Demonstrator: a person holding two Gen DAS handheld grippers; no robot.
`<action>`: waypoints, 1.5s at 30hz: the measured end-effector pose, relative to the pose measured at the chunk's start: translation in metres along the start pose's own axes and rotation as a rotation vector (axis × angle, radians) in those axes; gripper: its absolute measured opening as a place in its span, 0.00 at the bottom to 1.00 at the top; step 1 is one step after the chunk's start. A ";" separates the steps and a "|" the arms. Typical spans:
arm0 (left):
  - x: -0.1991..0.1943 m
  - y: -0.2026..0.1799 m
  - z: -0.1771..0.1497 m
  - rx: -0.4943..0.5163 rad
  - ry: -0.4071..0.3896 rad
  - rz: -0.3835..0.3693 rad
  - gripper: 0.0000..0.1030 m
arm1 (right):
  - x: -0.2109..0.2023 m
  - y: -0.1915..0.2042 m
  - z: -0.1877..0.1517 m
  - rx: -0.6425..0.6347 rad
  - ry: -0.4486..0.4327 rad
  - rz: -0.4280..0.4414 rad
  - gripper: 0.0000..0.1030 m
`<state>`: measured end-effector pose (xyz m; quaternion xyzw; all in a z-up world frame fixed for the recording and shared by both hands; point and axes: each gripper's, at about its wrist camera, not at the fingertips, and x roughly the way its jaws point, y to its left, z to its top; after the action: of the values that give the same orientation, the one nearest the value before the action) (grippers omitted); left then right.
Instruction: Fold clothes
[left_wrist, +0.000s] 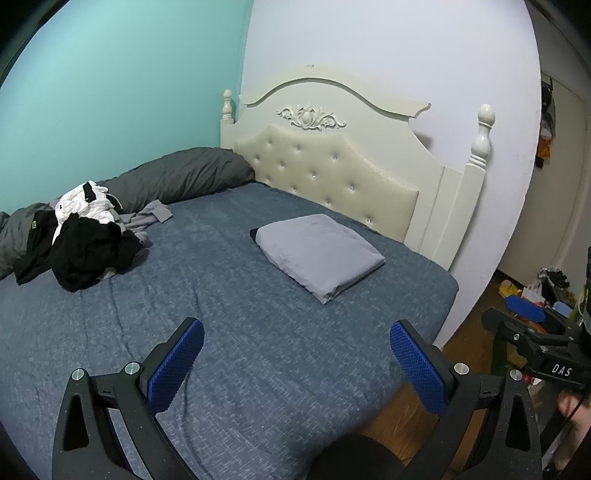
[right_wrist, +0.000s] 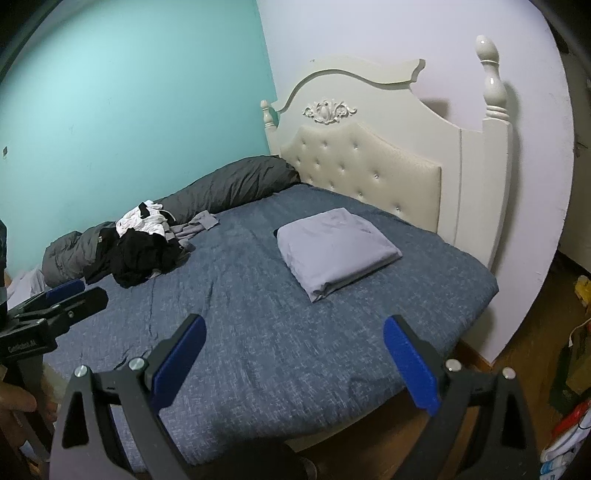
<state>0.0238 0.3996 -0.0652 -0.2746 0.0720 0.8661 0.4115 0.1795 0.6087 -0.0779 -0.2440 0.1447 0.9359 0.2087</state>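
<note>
Both your tools are released, jaws spread wide with nothing between the blue pads. Your left tool (left_wrist: 297, 341) hangs over the near part of the bed (left_wrist: 229, 295); your right tool (right_wrist: 293, 338) hangs over the same blue cover, beside the left one. Ahead of both, slightly right of centre and well apart from the pads, the folded grey garment (left_wrist: 319, 254) lies flat near the headboard (left_wrist: 332, 162). Far ahead to the left, the unfolded clothes pile (left_wrist: 81, 240), black and white, sits against the dark duvet roll (left_wrist: 177, 177).

floor clutter (left_wrist: 546, 291) by the doorway is too blurred to identify.
</note>
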 end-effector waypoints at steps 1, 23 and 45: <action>0.000 0.000 -0.001 -0.002 0.001 -0.002 1.00 | 0.000 0.000 0.000 0.000 -0.001 -0.002 0.95; -0.004 0.008 -0.005 -0.024 -0.004 -0.016 1.00 | -0.003 0.006 -0.005 -0.014 -0.003 0.000 0.95; -0.007 0.003 -0.006 0.004 -0.018 -0.007 1.00 | -0.002 0.007 -0.007 -0.008 -0.005 0.008 0.95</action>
<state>0.0275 0.3905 -0.0668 -0.2663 0.0691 0.8669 0.4158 0.1811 0.5994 -0.0816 -0.2420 0.1413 0.9379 0.2044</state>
